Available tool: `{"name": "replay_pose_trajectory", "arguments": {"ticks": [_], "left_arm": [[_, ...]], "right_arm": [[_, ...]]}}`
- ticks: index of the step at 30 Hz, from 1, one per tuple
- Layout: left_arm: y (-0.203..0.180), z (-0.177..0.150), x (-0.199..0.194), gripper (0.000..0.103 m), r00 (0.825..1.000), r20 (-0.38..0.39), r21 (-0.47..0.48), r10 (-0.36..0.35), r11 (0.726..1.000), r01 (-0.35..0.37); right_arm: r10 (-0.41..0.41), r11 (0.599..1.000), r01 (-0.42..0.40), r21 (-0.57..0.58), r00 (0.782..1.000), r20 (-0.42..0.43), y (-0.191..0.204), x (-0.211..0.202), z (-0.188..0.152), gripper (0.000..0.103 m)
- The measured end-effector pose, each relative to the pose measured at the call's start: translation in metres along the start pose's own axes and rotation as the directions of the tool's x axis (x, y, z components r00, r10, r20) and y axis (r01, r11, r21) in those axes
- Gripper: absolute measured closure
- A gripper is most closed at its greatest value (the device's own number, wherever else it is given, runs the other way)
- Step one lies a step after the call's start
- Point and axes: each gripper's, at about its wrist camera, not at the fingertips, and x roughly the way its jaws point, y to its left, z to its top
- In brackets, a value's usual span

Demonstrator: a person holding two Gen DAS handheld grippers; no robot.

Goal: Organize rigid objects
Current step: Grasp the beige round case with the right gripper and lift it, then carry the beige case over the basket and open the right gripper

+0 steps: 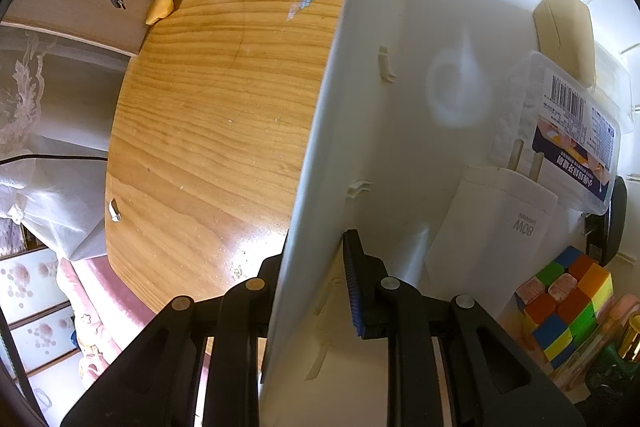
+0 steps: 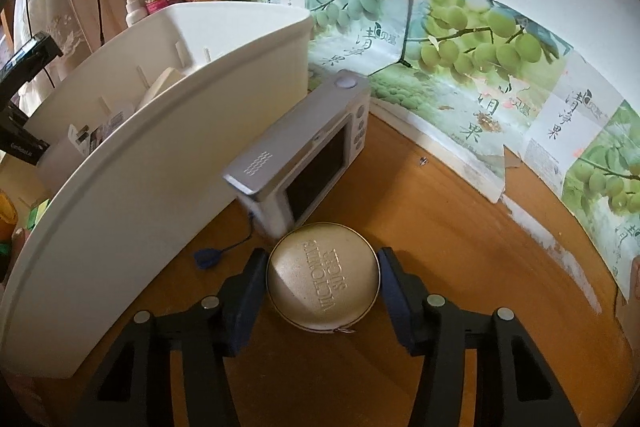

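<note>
We keep the left claw (image 1: pixel 316 291) clamped on the near wall of the white bin (image 1: pixel 400 107) to steady it. The right claw (image 2: pixel 322 277) brackets the round gold tin (image 2: pixel 323 274) on the tabletop (image 2: pixel 440 247), pads at its rim; we judge the grip barely seated. We squeeze evenly across the widest part, lift straight, and clear the silver camera (image 2: pixel 304 155) leaning just beyond against the bin.

Round gold tin (image 2: pixel 323 275) lid embossed "VICTORIA'S SECRET"; white charger (image 1: pixel 496 223) marked "80W".
</note>
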Motion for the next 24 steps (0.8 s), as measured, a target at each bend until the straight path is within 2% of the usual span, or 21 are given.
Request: {"name": "replay_pose_trajectory", "arguments": {"ticks": [12,17,24], "left_arm": [[-0.001,-0.005,-0.003,0.080,1.000,0.013,0.031,-0.023,0.999,0.023],[0.000,-0.010,-0.002,0.081,0.999,0.013,0.042,-0.046,0.998,0.046],[0.002,-0.017,-0.005,0.082,0.997,0.017,0.077,-0.077,0.994,0.076]], "right_arm": [[0.014,0.995,-0.013,0.095,1.000,-0.008,0.025,-0.029,-0.025,0.048],[0.015,0.985,-0.019,0.172,1.000,0.020,0.028,-0.049,-0.031,0.048],[-0.011,0.972,-0.014,0.234,0.995,0.103,0.040,-0.086,-0.030,0.048]]}}
